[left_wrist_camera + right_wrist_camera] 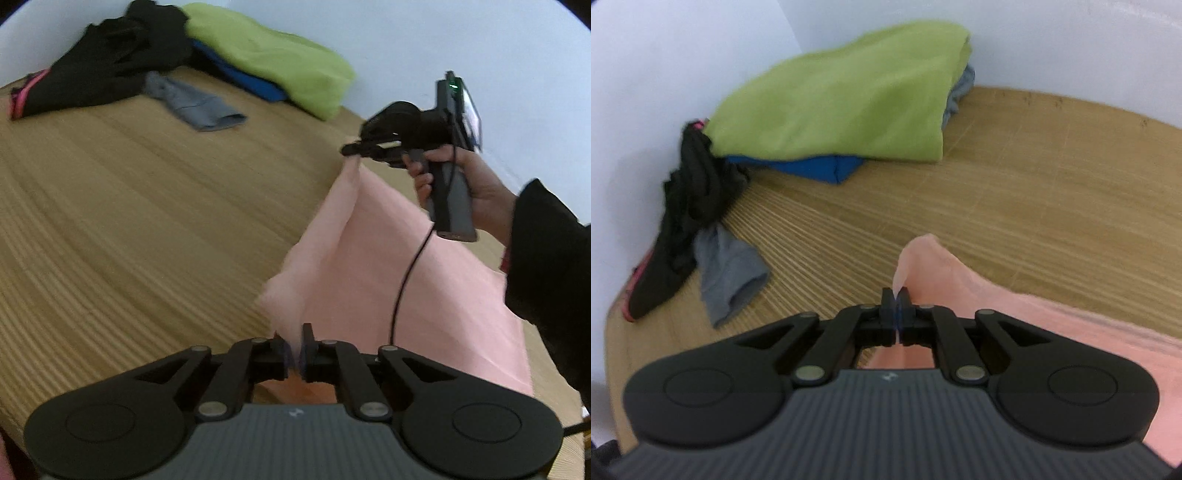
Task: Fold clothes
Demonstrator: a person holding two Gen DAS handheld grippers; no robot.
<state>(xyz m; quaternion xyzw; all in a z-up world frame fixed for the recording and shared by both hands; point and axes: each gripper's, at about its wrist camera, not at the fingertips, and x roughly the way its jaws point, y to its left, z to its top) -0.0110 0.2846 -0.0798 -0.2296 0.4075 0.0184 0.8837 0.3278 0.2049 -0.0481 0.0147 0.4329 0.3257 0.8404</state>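
btwn both grippers, pink cloth

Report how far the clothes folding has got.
Done: nothing clearly. The green garment and blue one are stacked, possibly folded.
In hand: the pink garment is pinched by the left gripper and the right gripper, its edge raised off the mat.
Left: the crumpled black clothes and grey piece.

A pink cloth garment hangs over the ribbed woven mat's near right edge; a lime-green folded garment tops a blue one at the far edge, crumpled black clothing to their left.
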